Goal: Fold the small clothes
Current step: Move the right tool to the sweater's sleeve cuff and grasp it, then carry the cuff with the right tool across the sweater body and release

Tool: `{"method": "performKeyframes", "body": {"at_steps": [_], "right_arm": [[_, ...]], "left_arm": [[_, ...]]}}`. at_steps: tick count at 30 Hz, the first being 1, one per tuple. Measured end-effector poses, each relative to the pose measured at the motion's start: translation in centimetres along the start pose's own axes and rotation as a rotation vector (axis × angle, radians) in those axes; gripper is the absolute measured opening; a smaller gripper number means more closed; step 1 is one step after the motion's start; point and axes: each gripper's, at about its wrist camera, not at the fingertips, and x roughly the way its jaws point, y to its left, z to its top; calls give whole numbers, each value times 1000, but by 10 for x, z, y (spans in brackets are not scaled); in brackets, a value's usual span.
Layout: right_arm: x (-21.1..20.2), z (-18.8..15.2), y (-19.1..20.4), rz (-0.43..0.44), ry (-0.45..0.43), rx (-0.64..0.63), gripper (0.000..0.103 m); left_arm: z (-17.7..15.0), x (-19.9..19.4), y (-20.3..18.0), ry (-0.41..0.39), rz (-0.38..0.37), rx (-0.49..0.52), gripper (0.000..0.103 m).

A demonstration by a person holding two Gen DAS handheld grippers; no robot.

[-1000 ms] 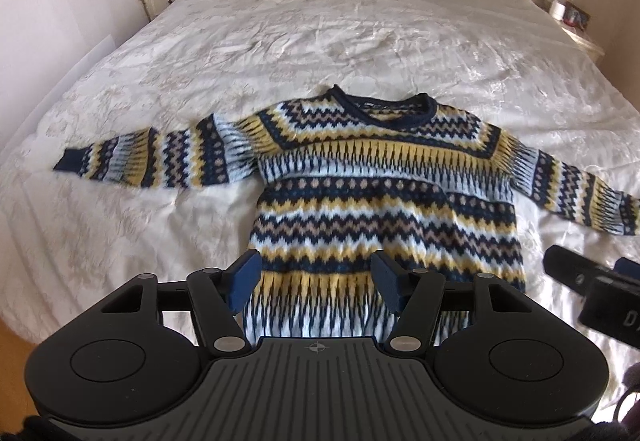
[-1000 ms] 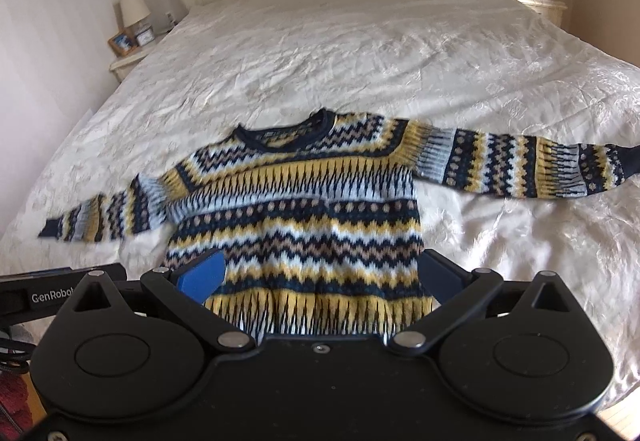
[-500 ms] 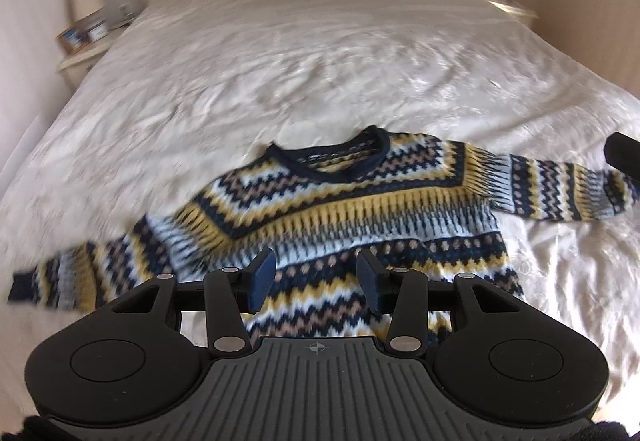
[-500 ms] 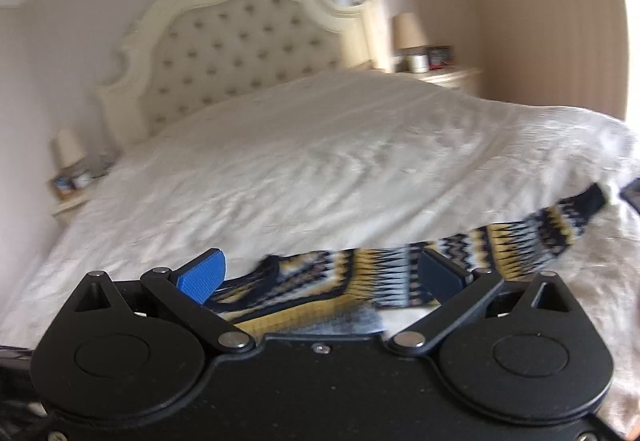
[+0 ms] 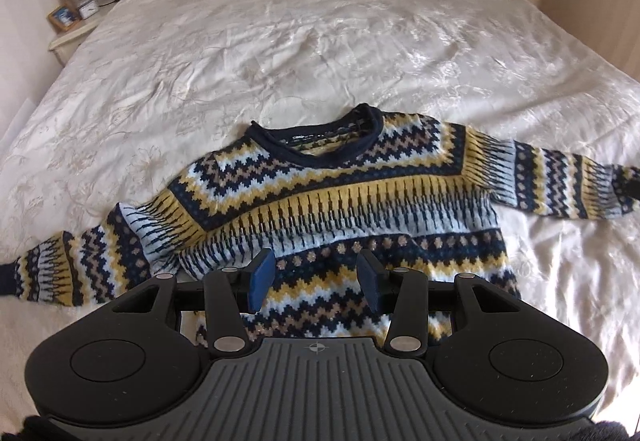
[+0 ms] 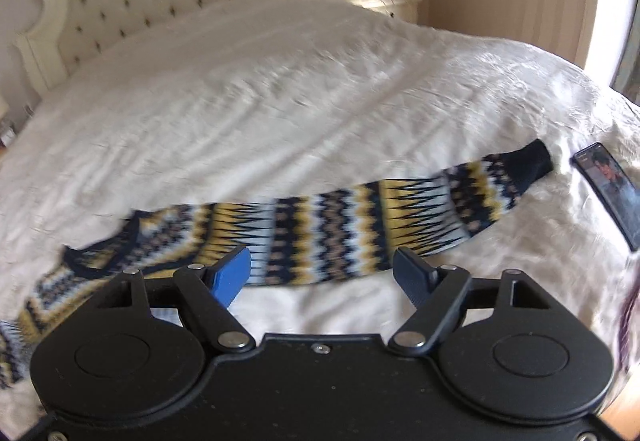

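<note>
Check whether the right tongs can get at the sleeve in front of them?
Probably yes. The right tongs are open, and the sleeve lies flat on the bed just ahead with nothing on it. The phone lies beyond the cuff, clear of the way.

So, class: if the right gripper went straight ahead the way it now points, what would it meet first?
Most likely the sweater's right sleeve, lying across the bedspread just beyond the open right gripper. Depth is unclear in this blurred view.
</note>
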Motion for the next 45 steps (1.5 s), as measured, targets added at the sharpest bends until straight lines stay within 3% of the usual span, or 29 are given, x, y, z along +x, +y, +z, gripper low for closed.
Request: {"method": "performKeyframes", "body": {"at_steps": [3,13,20,21,22,23,25,29,34,38,42,45], "right_arm": [[29,15,-40,-14,58,-9,70],[89,73,-153,-246,43,-149,77],[138,89,-188,-206,152,-200,76],[144,90,-191,-177,184,-188,62],[150,91,-196,-122,220,-163,33],[152,93,-199,-49,261,-114,15],[147,96,-198,56,279,-10,16],[118,111,-160,194,238,42,16],[75,136,-71,404,171,16,16],[45,148,20,566,127,-46,16],[29,143,124,738,144,-97,16],[25,129,201,818,172,-141,16]], "left_arm": [[4,0,-14,15,33,-49,44],[9,7,-68,62,91,-112,44],[12,5,-83,62,127,-123,44],[13,5,-83,62,133,-127,44],[12,5,-83,63,137,-131,44],[12,5,-82,64,138,-136,44],[12,6,-79,65,140,-141,44],[11,6,-71,61,132,-151,44],[9,2,-52,41,122,-162,44],[4,-1,-25,33,125,-184,44],[-6,-5,10,28,146,-220,44],[-15,-8,38,33,161,-249,44]]}}
